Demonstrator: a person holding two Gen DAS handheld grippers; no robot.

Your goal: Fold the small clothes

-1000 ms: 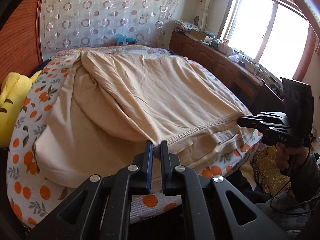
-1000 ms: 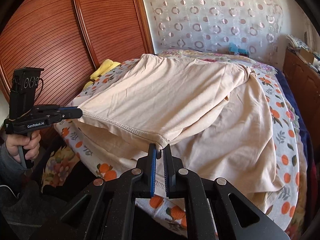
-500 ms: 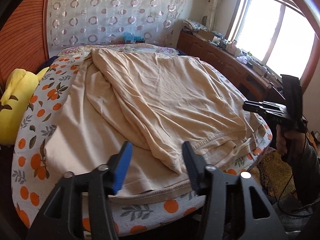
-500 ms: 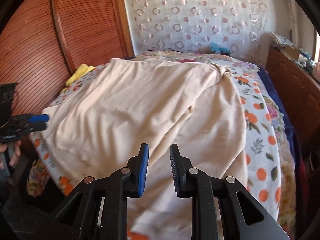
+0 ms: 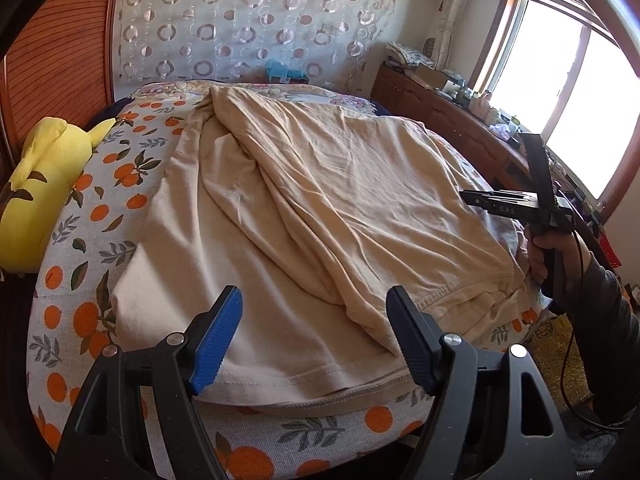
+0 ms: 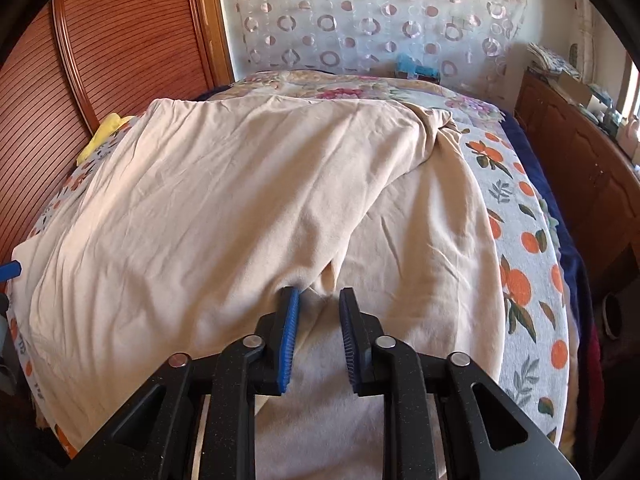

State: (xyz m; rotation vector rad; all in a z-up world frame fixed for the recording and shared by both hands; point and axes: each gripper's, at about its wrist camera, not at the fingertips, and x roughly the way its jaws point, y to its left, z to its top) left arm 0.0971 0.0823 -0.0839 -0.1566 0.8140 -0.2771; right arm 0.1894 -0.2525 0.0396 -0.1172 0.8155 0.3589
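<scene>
On the bed (image 5: 60,280), with its orange-print cover, I see the beige garment (image 5: 320,208) spread over most of the surface, one layer folded diagonally across the other and heavily creased. Its hemmed near edge lies along the near side of the mattress, just ahead of my left gripper (image 5: 316,336), whose jaws stand wide apart with nothing between them. Through the right wrist camera, my right gripper (image 6: 316,336) hangs low over the garment (image 6: 224,208) with its jaws parted a little and empty; whether the tips touch the cloth I cannot tell. In the left view I see the right gripper (image 5: 472,198) side-on at the bed's right edge, held in the person's hand (image 5: 548,252).

A yellow plush toy (image 5: 36,196) sits at the left edge of the bed against the wooden slatted wall (image 6: 80,80). Far across the room hangs a curtain with a ring pattern (image 5: 248,24), and a small blue object (image 5: 280,72) sits at the bed's far end. Along the right side runs a wooden cabinet (image 6: 580,160), topped with clutter, under a bright window (image 5: 568,92). Bare cover shows to the left and right of the garment, and a narrow gap separates bed and cabinet.
</scene>
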